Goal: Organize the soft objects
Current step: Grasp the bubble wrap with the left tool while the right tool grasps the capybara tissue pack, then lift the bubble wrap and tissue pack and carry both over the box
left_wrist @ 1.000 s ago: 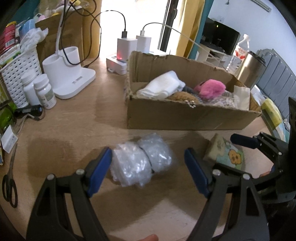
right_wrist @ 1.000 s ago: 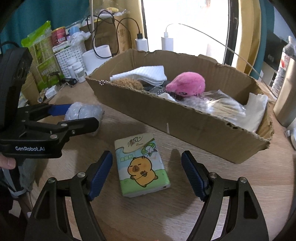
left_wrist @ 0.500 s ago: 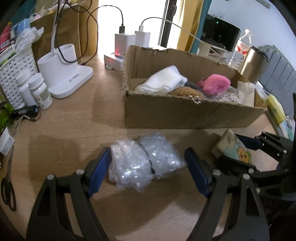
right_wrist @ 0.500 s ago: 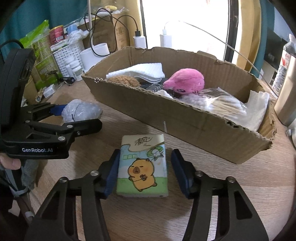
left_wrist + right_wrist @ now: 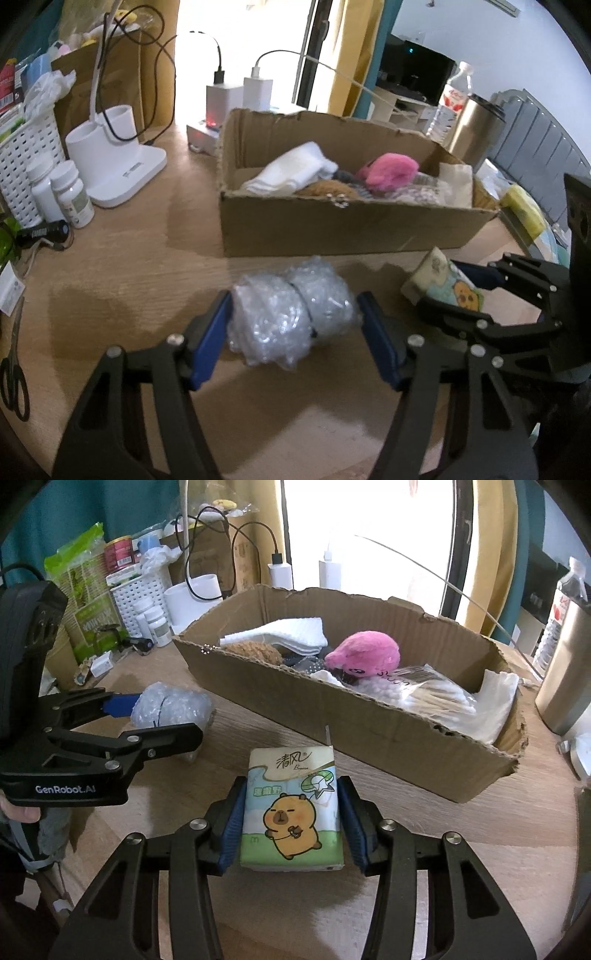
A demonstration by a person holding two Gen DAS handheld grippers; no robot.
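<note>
Blue-padded left gripper [image 5: 295,325] has just been closing onto the bubble-wrap bundle [image 5: 291,314]; the right gripper's [image 5: 291,819] fingers [image 5: 231,825] clamp the tissue pack [image 5: 291,812] on the tabletop [image 5: 129,280].

Scissors [image 5: 13,373] cut off, perhaps by the edge.
</note>
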